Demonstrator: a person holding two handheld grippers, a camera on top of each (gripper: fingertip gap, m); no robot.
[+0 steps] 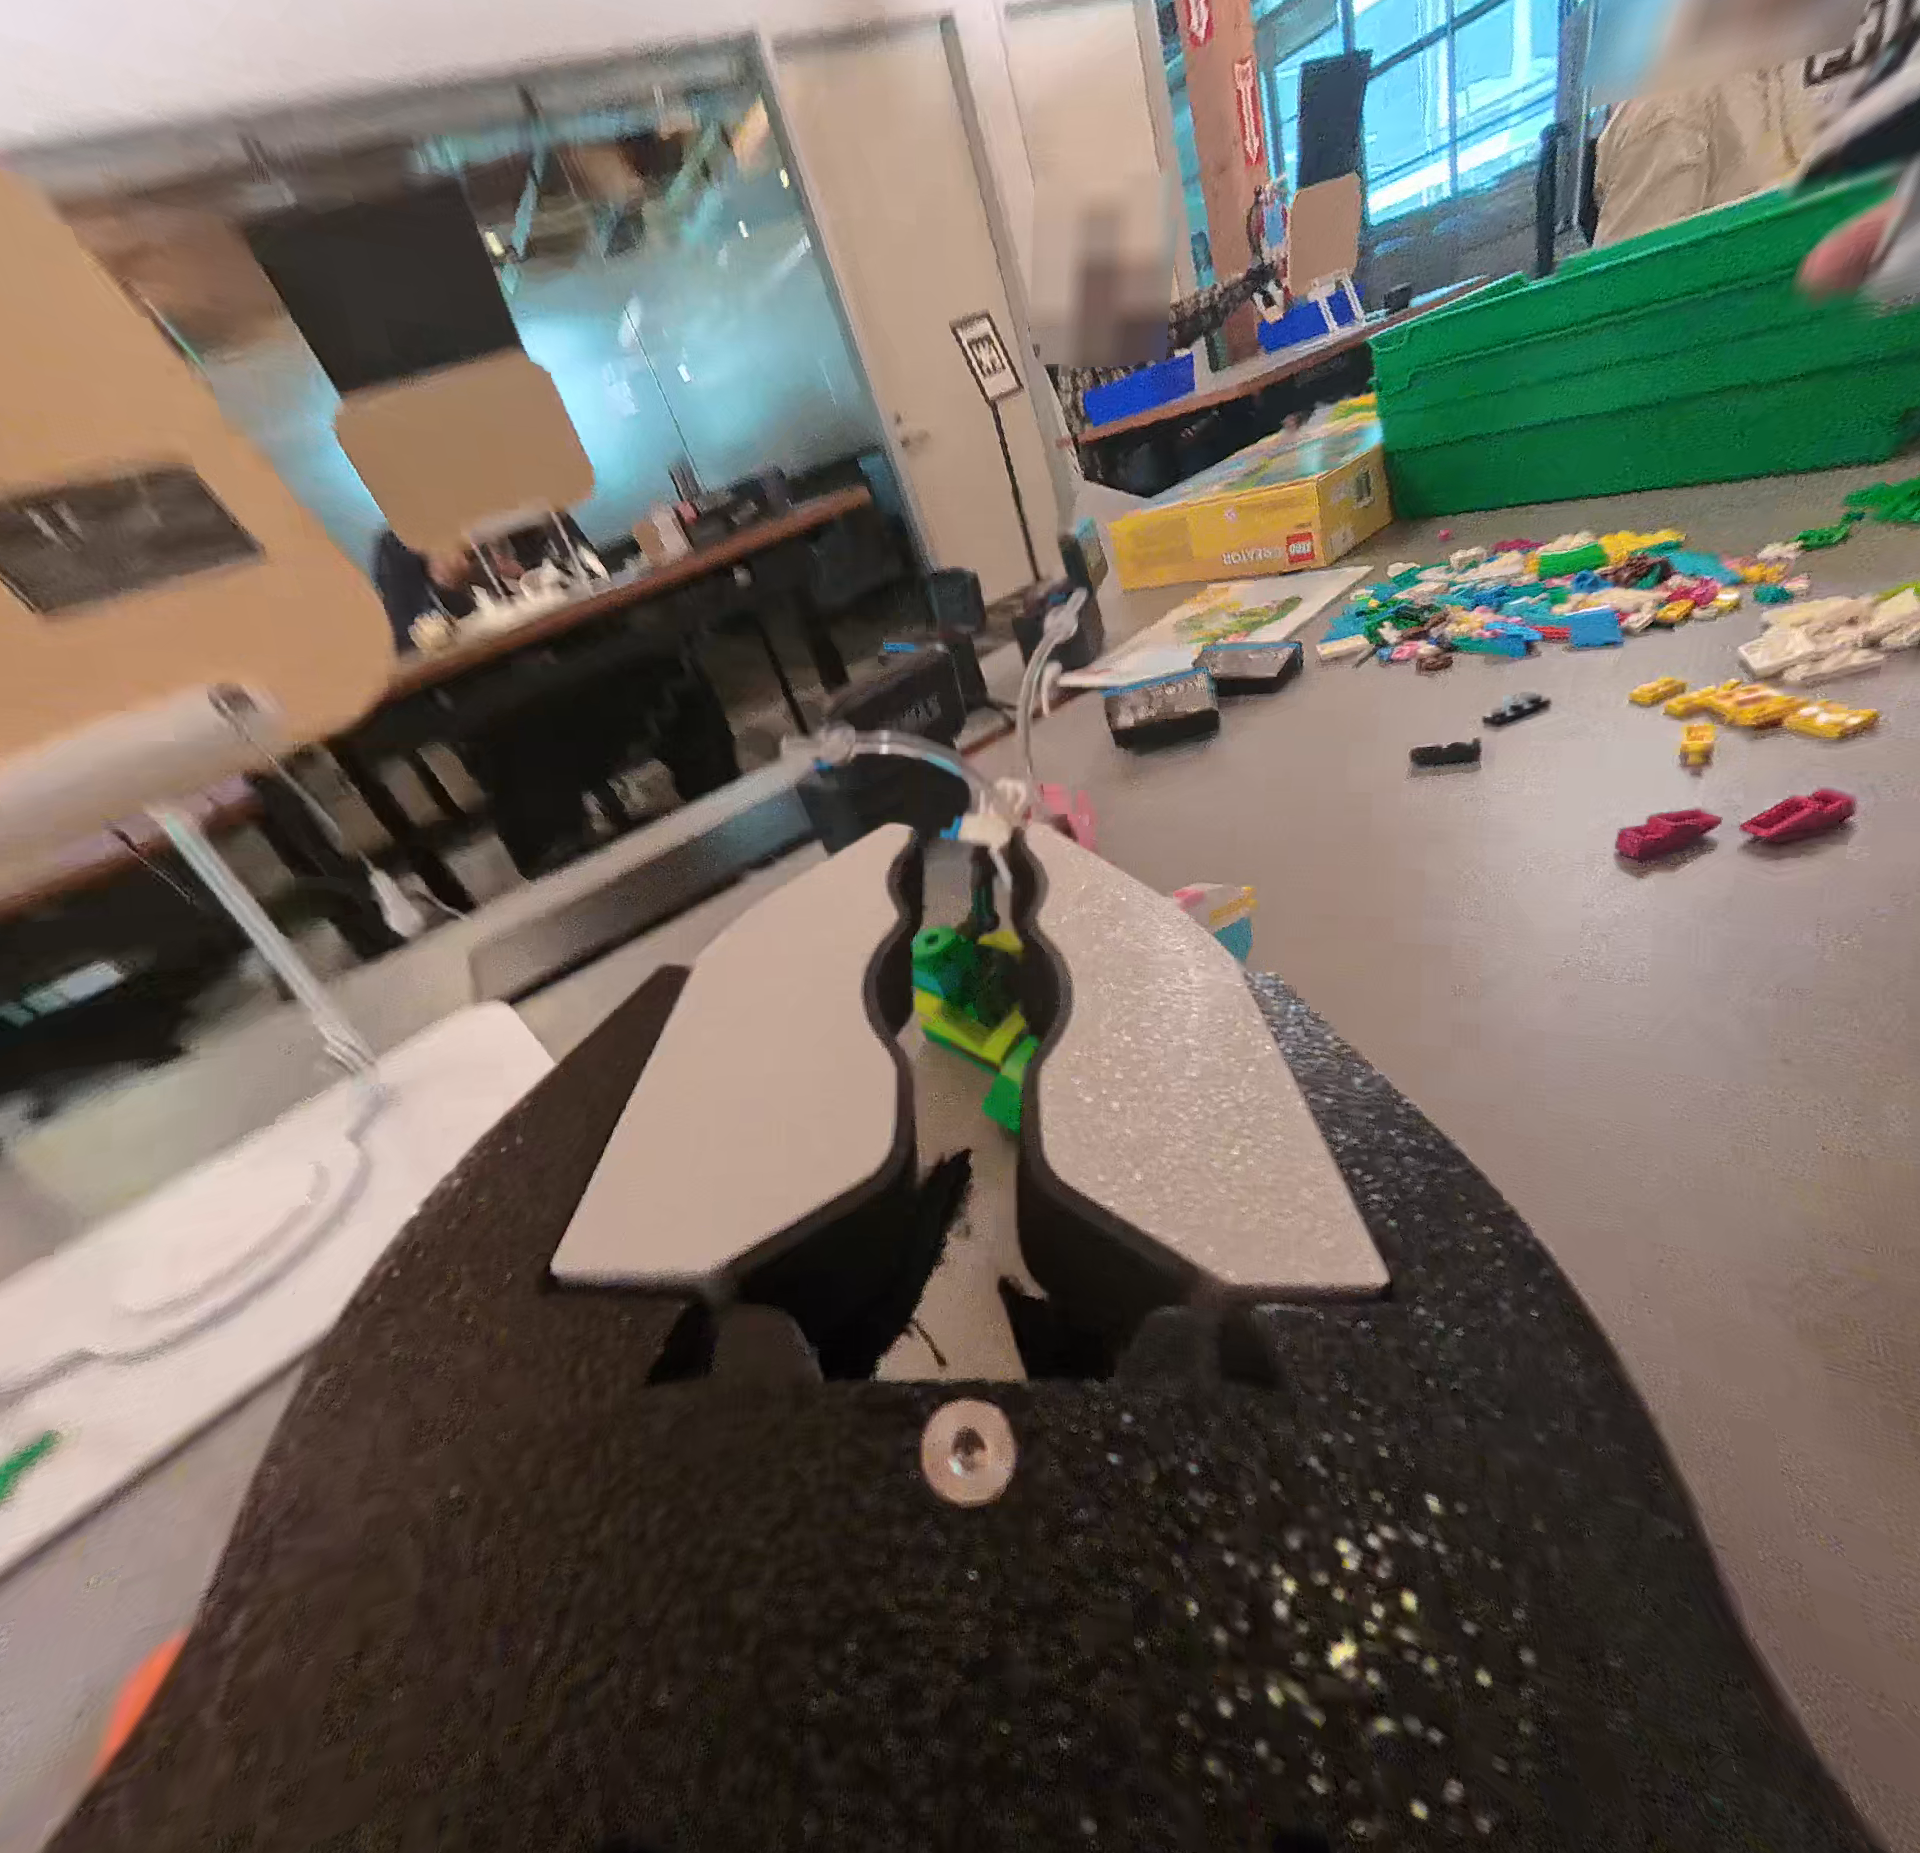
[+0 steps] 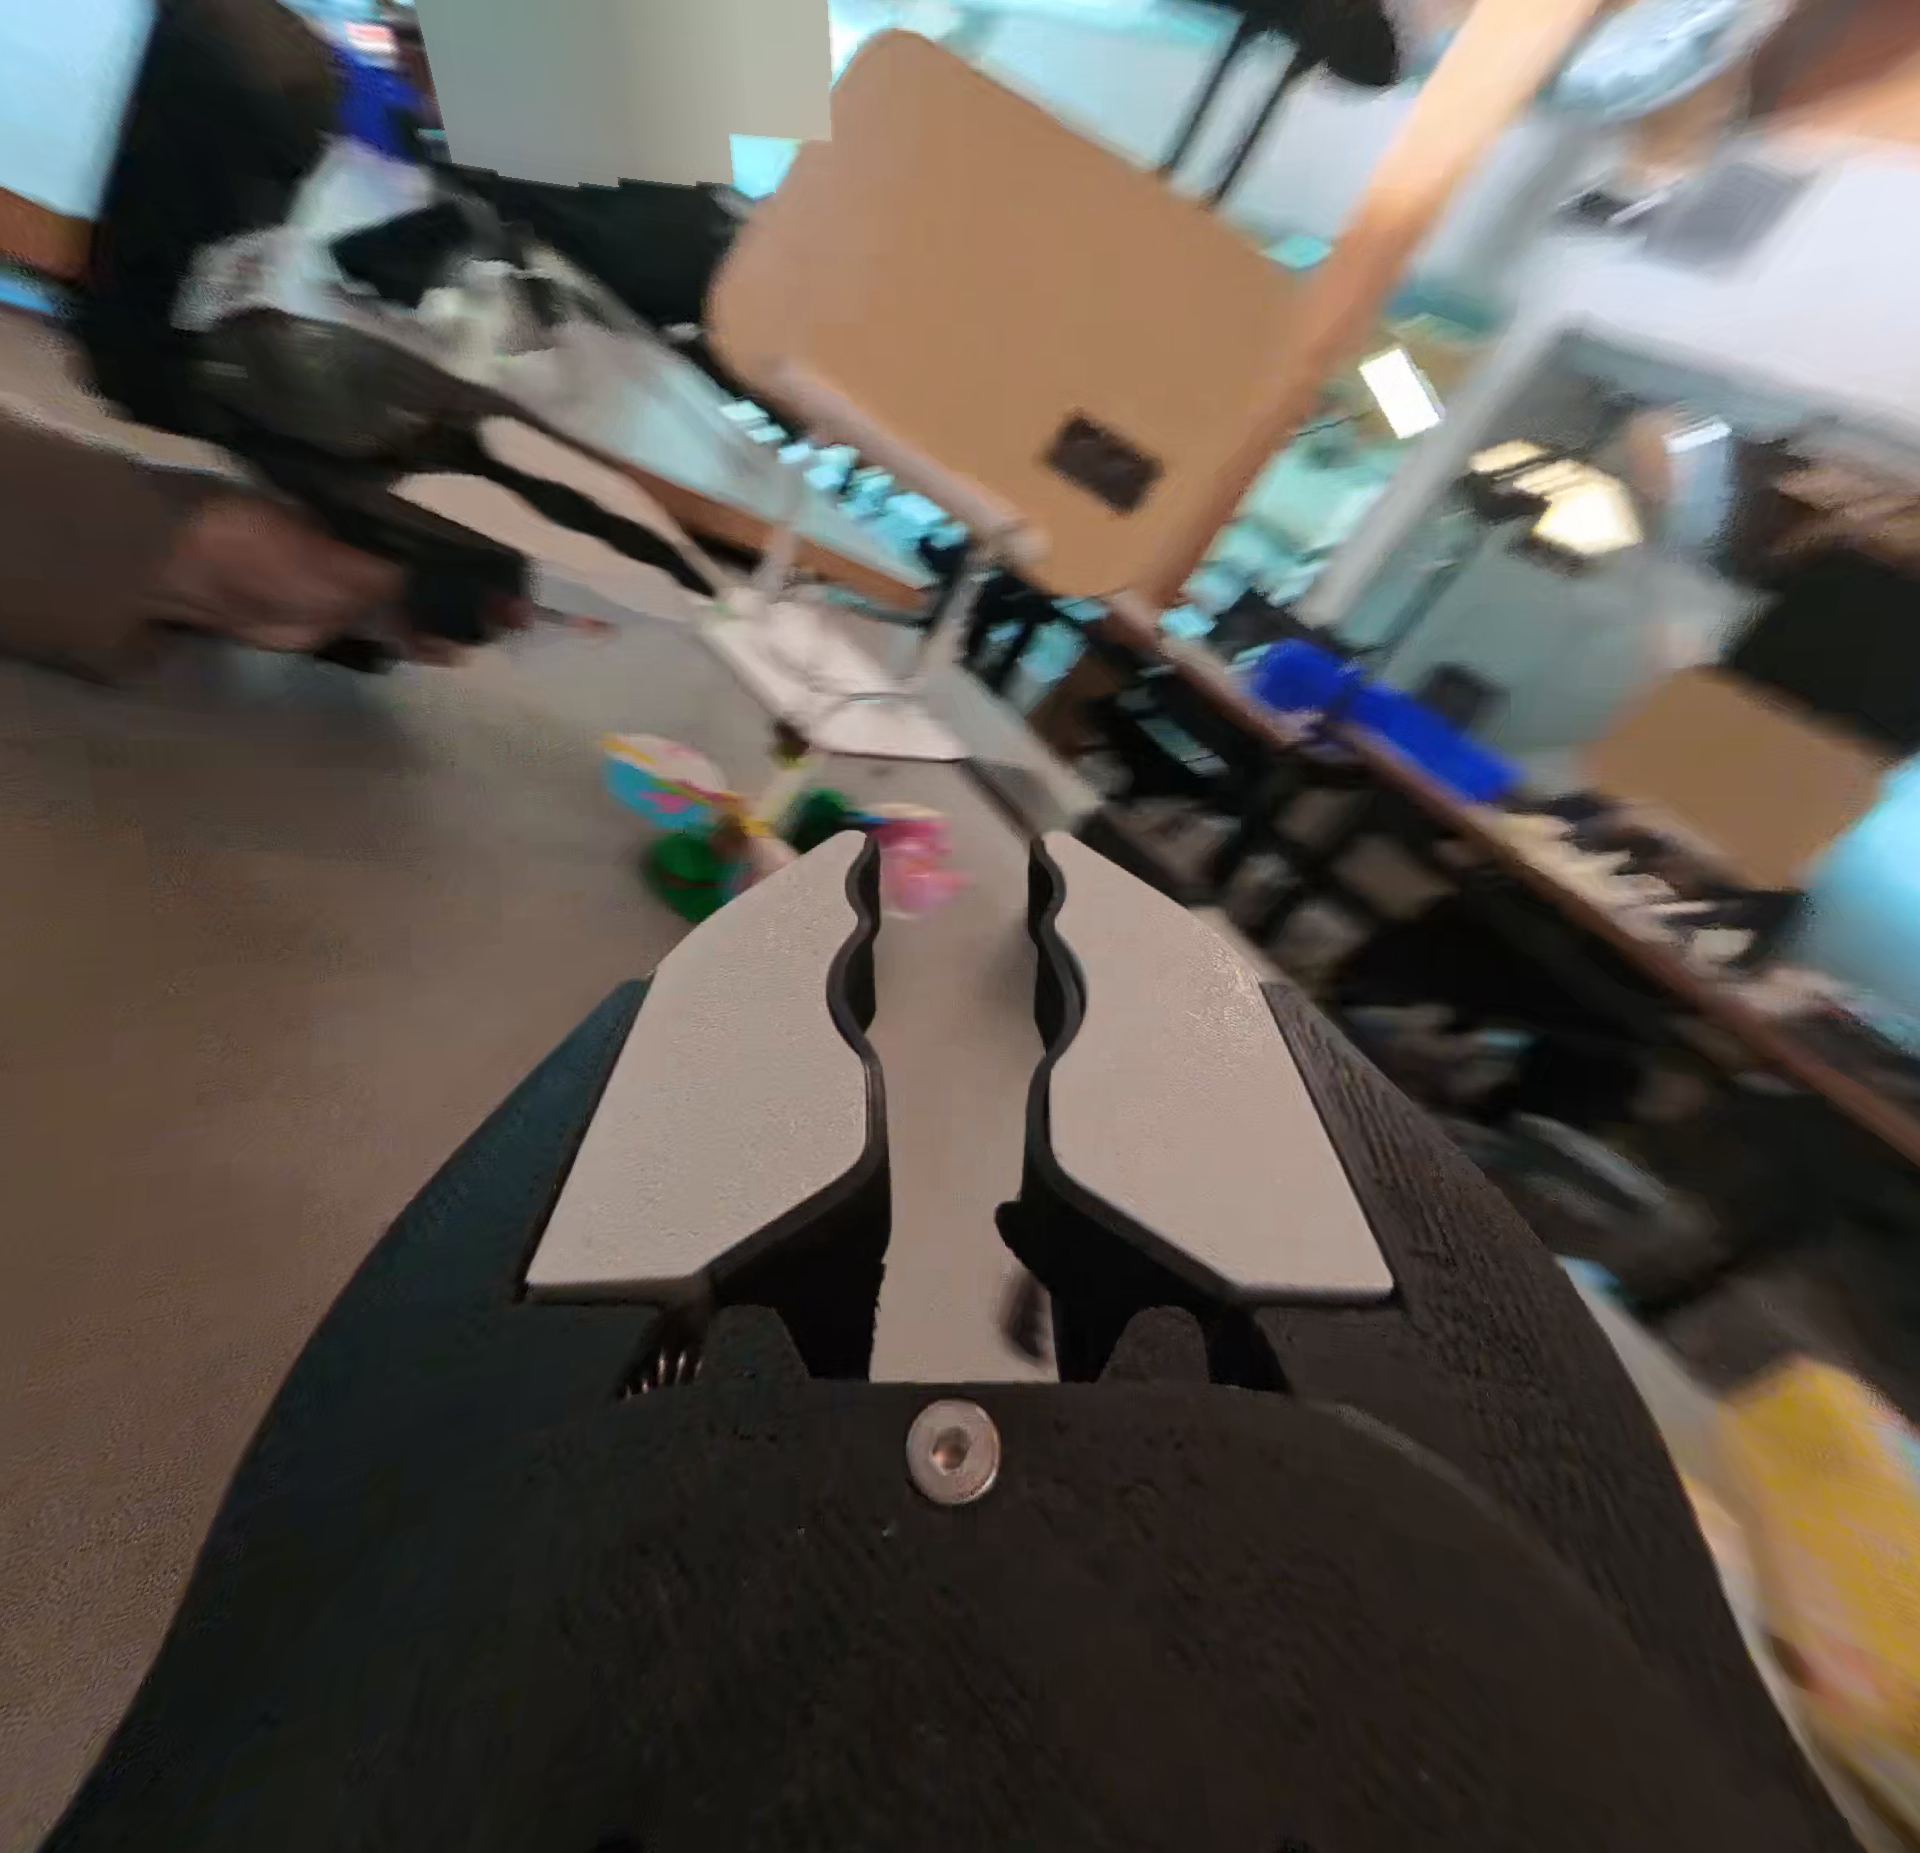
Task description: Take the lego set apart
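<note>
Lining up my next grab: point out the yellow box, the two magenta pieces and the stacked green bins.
yellow box (image 1: 1252, 536), left wrist view, front side.
magenta pieces (image 1: 1668, 832), left wrist view, nearer piece's top.
green bins (image 1: 1642, 390), left wrist view, front wall.

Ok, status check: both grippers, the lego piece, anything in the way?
Left gripper shut on green lego assembly. Right gripper open, empty, pink lego piece just ahead. Picture blurred; nothing seen blocking.
</note>
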